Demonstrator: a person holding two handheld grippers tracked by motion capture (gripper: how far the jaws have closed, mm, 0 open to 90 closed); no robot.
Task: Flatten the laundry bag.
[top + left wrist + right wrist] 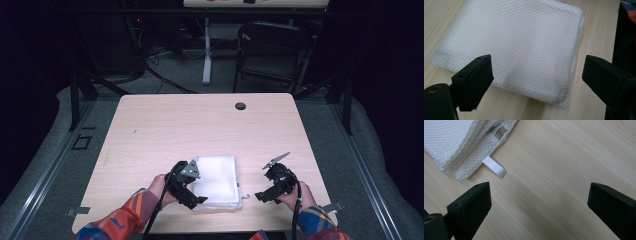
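We hold a gripper in each hand at the near edge. Our left gripper [196, 198] sits near centre, tilted right and downward, its jaws wide apart with nothing pressed between the pads. Our right gripper [264, 195] hangs well to the right, pointing left, jaws spread wide over bare space. Both forearms come in from the near side in plaid sleeves, and our left hand [159, 189] grips from behind.

The high view looks forward and down on the whole table [150, 125]; both gripper views sit close above it, sharing the folded mesh bag [519, 45] (lower centre from above).
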